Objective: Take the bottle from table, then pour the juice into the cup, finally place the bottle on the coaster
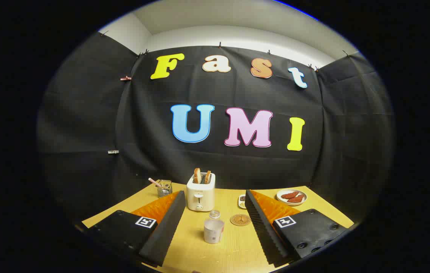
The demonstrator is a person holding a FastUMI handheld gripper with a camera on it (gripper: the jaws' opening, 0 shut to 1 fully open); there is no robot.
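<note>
Gripper (215, 223): fingers spread wide, ribbed pads, holding nothing.
Bottle (213, 227): small, translucent, clear cap, pale label; upright between the fingers, lower centre.
Coaster (240, 219): round, brown, embossed; just right of bottle.
Cup (164, 188): clear glass, straw; centre left.
Toaster (200, 194): cream, two slices.
Plate (291, 197): white, oval.
Table (226, 250): light wood grain.

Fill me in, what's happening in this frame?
A person's hand-held gripper hovers over the wooden table, its fingers wide open and holding nothing. Between them, just ahead, stands a paper cup with a clear bottle right behind it. The round coaster lies bare beside them. Beyond stands a white toaster with toast in it. Nothing is grasped yet.
</note>
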